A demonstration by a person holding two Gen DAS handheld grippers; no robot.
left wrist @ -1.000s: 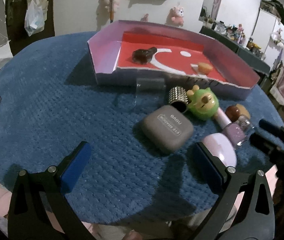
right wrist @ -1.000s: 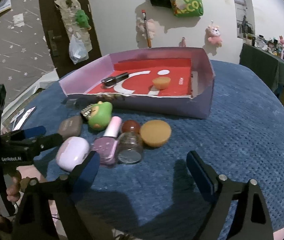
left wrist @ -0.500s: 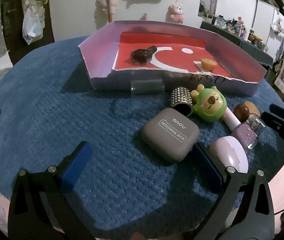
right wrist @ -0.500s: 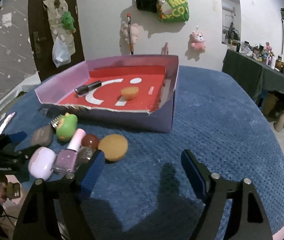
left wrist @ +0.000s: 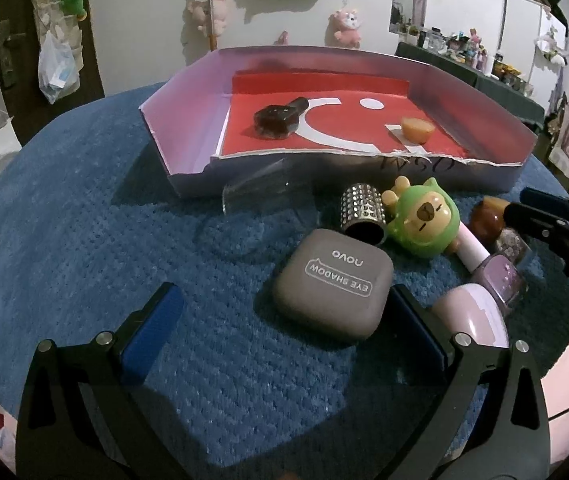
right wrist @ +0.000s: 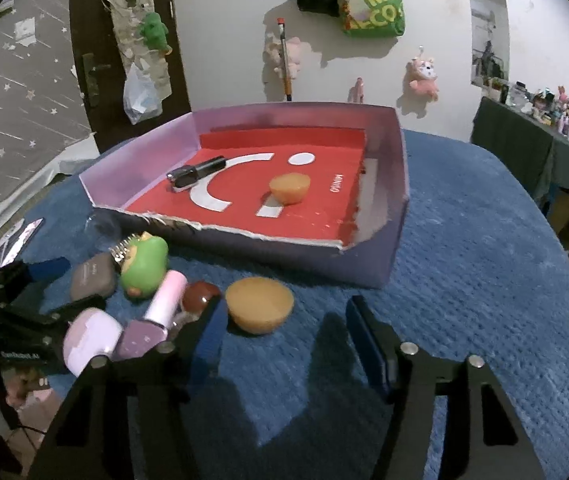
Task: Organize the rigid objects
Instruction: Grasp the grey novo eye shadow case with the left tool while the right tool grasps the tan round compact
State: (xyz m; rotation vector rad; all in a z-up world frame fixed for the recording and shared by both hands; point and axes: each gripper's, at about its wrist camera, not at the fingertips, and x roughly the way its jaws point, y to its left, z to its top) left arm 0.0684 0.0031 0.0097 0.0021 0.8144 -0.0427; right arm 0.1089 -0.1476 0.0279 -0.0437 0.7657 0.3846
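On the round surface (left wrist: 64, 240) covered in blue knitted cloth, a shallow cardboard tray (right wrist: 398, 216) with lilac walls and a red floor sits toward the far side; a dark nail-polish bottle (left wrist: 278, 120) lies on its side in it, well apart from a small orange dome-shaped piece (left wrist: 417, 129). Just in front of the tray's torn near wall, a cluster of small rigid things lies close together: a clear plastic cup (left wrist: 260, 194) on its side, a silver studded cylinder (left wrist: 362, 212), a green bear-faced figurine (left wrist: 424, 216), a grey rounded eye-shadow case (left wrist: 334, 282), a pale lilac oval case (left wrist: 474, 316), a lilac nail-polish bottle with a pink cap (right wrist: 156, 316), a glossy brown ball (right wrist: 200, 296) and a larger orange half-dome (right wrist: 259, 309). The left gripper (left wrist: 280, 332) hangs with its blue-padded jaws spread wide and released, the grey case near its right finger but not pressed. The right gripper (right wrist: 284, 342) has its jaws closing with only bare cloth between them; its left finger stands just beside the orange half-dome, and whether it touches it cannot be told.
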